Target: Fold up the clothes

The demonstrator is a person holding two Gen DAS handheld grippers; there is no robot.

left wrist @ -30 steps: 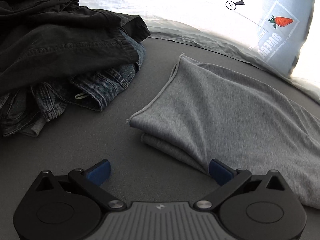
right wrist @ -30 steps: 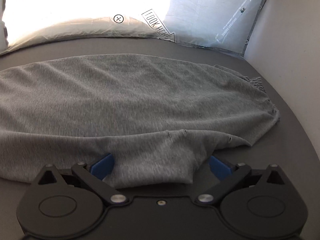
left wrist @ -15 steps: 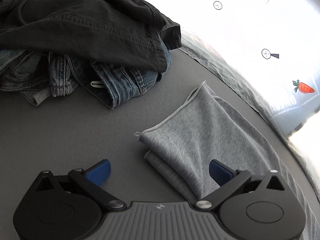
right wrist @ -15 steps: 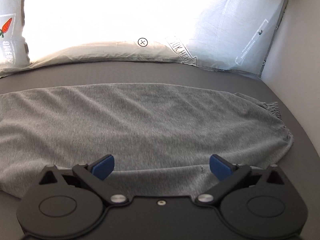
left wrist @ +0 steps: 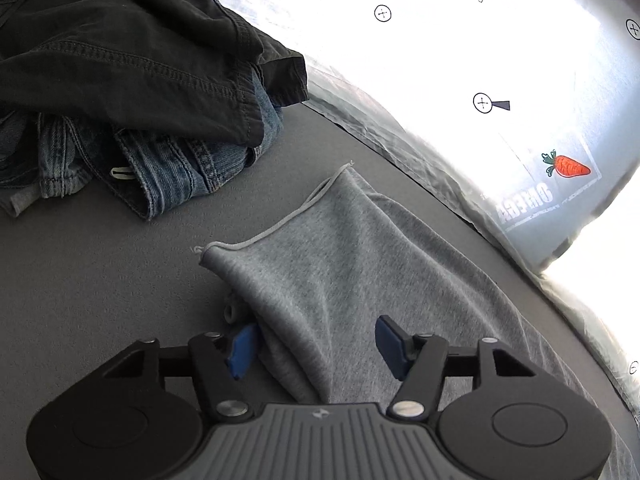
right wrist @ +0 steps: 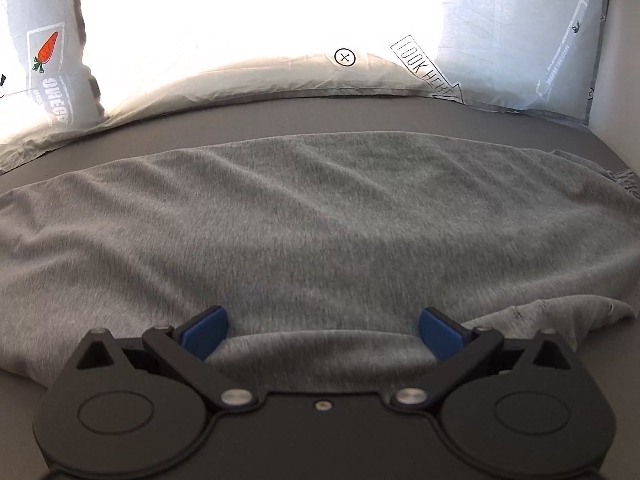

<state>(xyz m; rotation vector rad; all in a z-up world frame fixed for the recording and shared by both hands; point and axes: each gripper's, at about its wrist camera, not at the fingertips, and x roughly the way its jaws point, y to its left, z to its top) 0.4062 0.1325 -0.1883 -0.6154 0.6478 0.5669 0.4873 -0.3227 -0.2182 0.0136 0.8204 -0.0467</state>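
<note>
A grey knit garment (left wrist: 360, 264) lies folded lengthwise on the dark grey surface (left wrist: 92, 280), its hemmed corner toward the left. My left gripper (left wrist: 317, 345) straddles the garment's near folded edge. Its blue fingers (left wrist: 243, 346) stand partly closed with a wide gap, and cloth bunches between them. In the right wrist view the same garment (right wrist: 320, 216) spreads wide across the surface. My right gripper (right wrist: 322, 332) is open and low over the near edge, where a ridge of cloth sits between its blue fingers (right wrist: 440, 332).
A pile of black and blue denim clothes (left wrist: 132, 92) sits at the far left. A pale printed sheet with a carrot logo (left wrist: 566, 166) runs along the back, brightly lit. A white wall (right wrist: 624, 80) bounds the right side.
My left gripper moved forward onto the garment's folded edge and its fingers narrowed around the cloth. My right gripper also pushed forward over the near edge and stayed wide.
</note>
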